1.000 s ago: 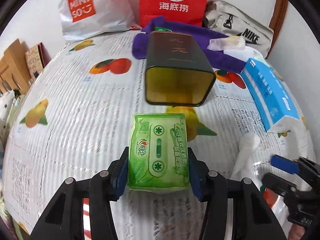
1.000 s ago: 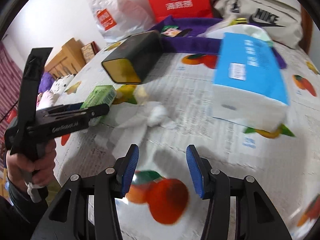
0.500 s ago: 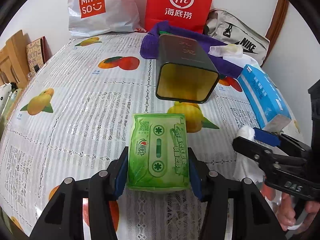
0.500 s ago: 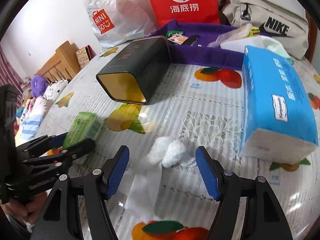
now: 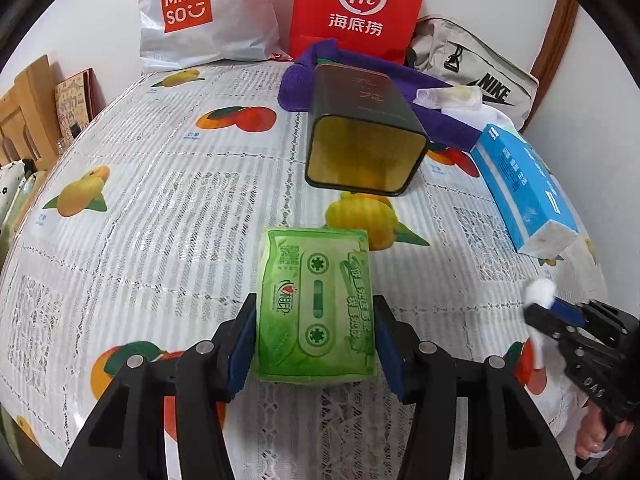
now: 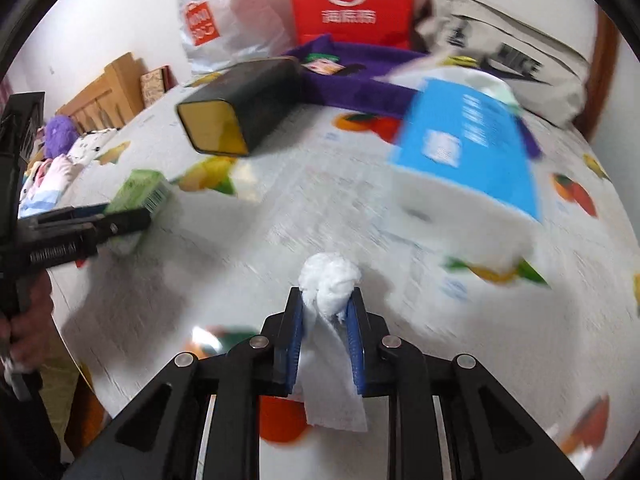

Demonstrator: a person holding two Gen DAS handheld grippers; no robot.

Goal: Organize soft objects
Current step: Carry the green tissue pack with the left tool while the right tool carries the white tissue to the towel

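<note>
Left wrist view: the left tongs (image 5: 316, 340) pinch a green tissue pack (image 5: 316, 308) across its two long sides, low in the frame at 6 o'clock, over a bench (image 5: 168, 200) covered in a fruit-print cloth. At 12 o'clock from the pack a dark tin (image 5: 364, 136) lies on its side, its open mouth facing the camera. A blue tissue box (image 5: 520, 184) sits at 2 o'clock. The right tongs (image 6: 324, 312) are closing on a crumpled white tissue (image 6: 330, 280), the wad bulging out past the blue pads (image 6: 296, 332) and a loose tail hanging down below them; this view is blurred, so whether the tail touches the bench is unclear. Both items look very light and soft. The wrapped pack should squash a little yet keep its shape, so holding it across the middle suits it. The loose tissue tears and slips easily, so the dense wadded end is the safer place to hold than the thin tail.
</note>
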